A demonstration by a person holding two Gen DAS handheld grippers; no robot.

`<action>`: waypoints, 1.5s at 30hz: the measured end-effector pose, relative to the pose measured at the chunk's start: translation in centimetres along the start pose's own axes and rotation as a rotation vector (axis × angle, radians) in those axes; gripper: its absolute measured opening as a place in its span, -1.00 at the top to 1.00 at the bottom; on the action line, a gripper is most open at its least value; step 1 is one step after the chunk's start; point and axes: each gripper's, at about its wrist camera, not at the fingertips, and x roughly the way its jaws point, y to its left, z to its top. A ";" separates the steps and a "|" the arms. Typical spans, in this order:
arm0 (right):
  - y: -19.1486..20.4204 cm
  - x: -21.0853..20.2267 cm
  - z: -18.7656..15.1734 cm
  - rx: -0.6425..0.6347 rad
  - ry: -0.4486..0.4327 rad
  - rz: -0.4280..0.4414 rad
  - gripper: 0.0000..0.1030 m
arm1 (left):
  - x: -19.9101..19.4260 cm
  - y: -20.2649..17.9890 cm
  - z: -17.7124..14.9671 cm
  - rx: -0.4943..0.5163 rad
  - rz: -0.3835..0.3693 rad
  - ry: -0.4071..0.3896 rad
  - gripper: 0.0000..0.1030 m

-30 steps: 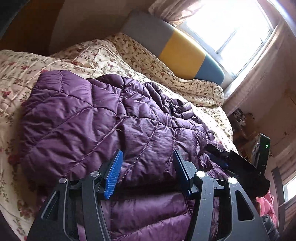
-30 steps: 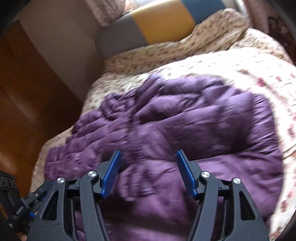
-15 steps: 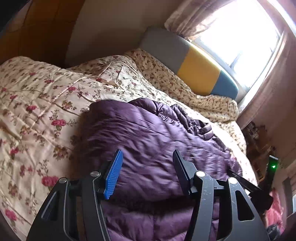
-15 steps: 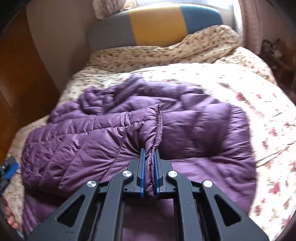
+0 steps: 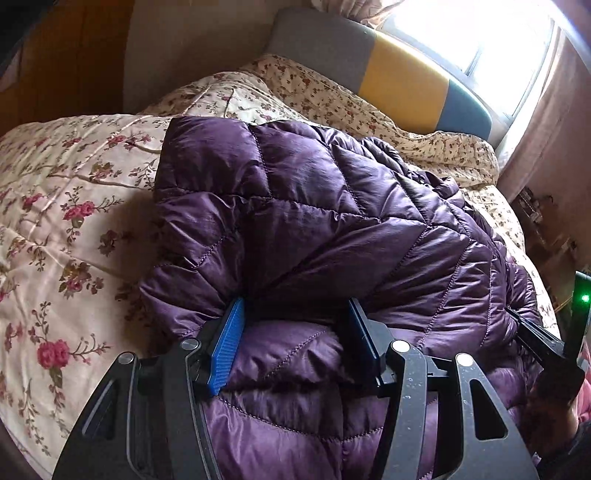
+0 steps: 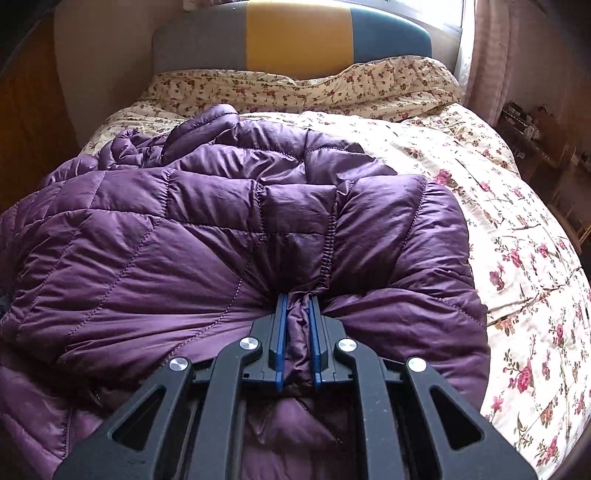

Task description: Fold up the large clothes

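Purple quilted fabric fills the left wrist view: a puffy jacket is spread on a floral quilt, with a folded upper layer lying over a lower one. The left gripper is seen at six o'clock, its jaws standing apart with blue pads on the inner faces. A bulge of the jacket sits between them, and the fingertips are tucked under the edge of the folded layer; whether the pads press on the fabric cannot be told. A headboard in grey, yellow and blue is seen at one o'clock, beside a bright window. The right gripper is partly seen at four o'clock, at the jacket's edge.

From the right wrist view, the jacket is seen across the centre and toward nine o'clock, the quilt bare at three o'clock. The right gripper is clamped on a narrow pinch of jacket by a gathered elastic seam. The headboard is at twelve o'clock.
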 end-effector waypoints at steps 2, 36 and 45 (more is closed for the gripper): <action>0.1 -0.1 0.3 -0.006 -0.003 -0.004 0.79 | -0.1 -0.4 0.1 0.014 0.018 0.005 -0.08; 7.5 3.3 3.2 -0.081 -0.059 0.097 -0.40 | 3.3 -2.3 2.9 0.089 0.052 -0.034 -0.55; 7.6 2.9 3.6 -0.091 -0.048 0.080 -0.45 | 3.2 -2.8 3.4 0.106 0.095 -0.006 -0.60</action>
